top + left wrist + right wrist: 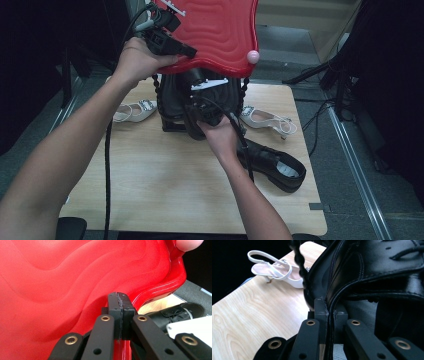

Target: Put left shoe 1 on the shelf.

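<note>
A glossy red wavy lid with a pink knob is held up and tilted over a black container at the back of the table. My left gripper is shut on the lid's near rim; in the left gripper view the jaws are pressed together on the red edge. My right gripper reaches in under the lid. Its jaws are shut on the rim of a black leather shoe at the container.
A second black lace-up shoe lies on the wooden table to the right of my right hand. One white sandal lies left of the container, another to its right. A black beaded strand hangs beside the container.
</note>
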